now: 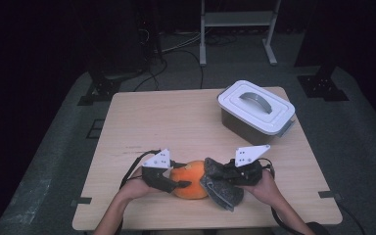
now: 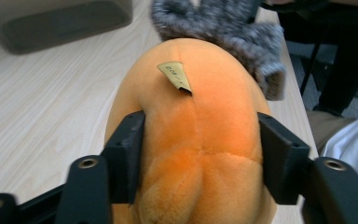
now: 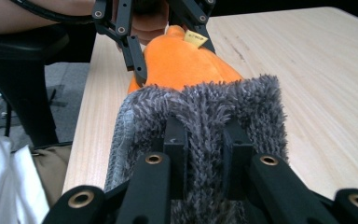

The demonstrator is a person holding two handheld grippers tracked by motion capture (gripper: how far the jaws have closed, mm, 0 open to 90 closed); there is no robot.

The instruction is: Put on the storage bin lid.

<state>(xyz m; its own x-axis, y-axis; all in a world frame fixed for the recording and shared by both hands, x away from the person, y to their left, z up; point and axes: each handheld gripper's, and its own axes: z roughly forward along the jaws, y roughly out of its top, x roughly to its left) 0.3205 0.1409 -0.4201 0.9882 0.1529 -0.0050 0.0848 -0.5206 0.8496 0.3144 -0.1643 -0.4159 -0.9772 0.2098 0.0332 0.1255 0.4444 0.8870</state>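
Note:
An orange plush toy (image 1: 191,185) with a small yellow tag (image 2: 176,77) lies near the table's front edge. My left gripper (image 1: 180,180) is shut on it; in the left gripper view its two black pads press into the toy's (image 2: 200,126) sides. A grey fuzzy cloth (image 1: 223,190) lies against the toy's right end. My right gripper (image 1: 221,174) is shut on this cloth, and the right gripper view shows the pile (image 3: 205,107) pinched between its narrow jaws (image 3: 205,140). Beyond the cloth there I see the toy (image 3: 182,63) and the left gripper's fingers (image 3: 137,60).
A grey box with a white handled lid (image 1: 257,110) stands at the back right of the wooden table (image 1: 166,122). The person's forearms come in from the front edge. A chair and the person's legs (image 3: 23,56) are beside the table.

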